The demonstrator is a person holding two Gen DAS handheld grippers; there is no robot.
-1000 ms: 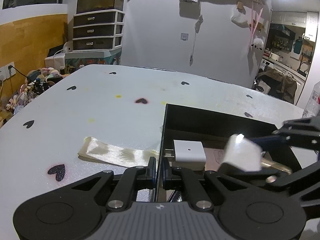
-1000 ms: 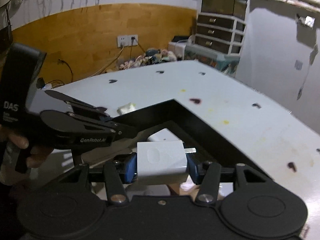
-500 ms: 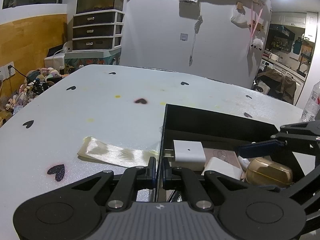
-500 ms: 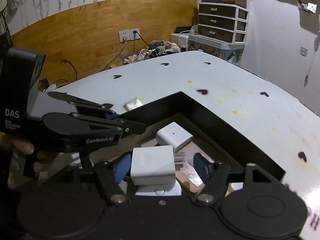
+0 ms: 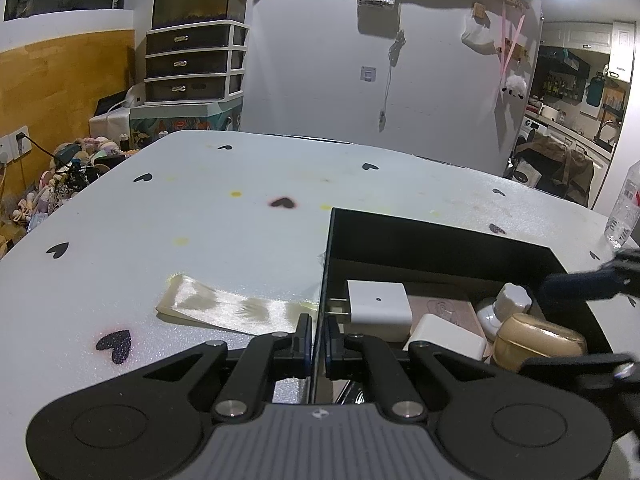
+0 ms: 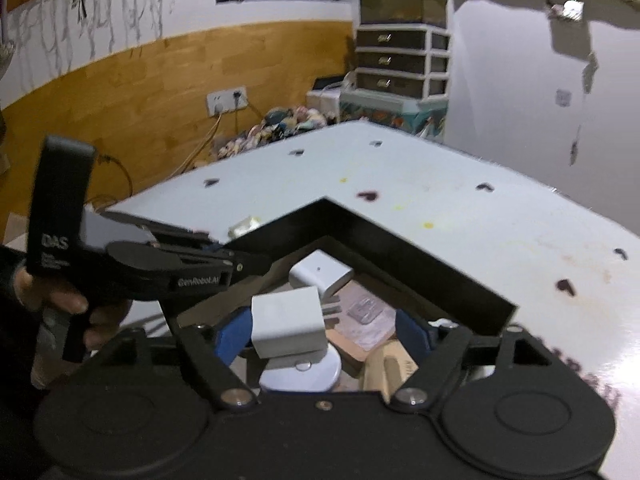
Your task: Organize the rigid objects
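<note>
A black open box (image 5: 420,236) stands on the white table; it also shows in the right wrist view (image 6: 400,256). My left gripper (image 5: 317,336) is shut on the box's left wall. Inside lie a white charger (image 5: 378,306), a second white charger (image 5: 446,340), a white jar (image 5: 506,306) and a gold case (image 5: 536,340). My right gripper (image 6: 324,334) is open above the box, with the second charger (image 6: 286,322) lying just by its left blue pad. The first charger (image 6: 320,274) lies farther in.
A cream satin ribbon strip (image 5: 228,308) lies on the table left of the box. A clear water bottle (image 5: 624,204) stands at the far right table edge. Black heart stickers dot the table (image 5: 200,216). Drawers and clutter stand beyond the far edge.
My right gripper opened and let the white charger drop into the box, then drew back and up. My left gripper has held the box wall throughout.
</note>
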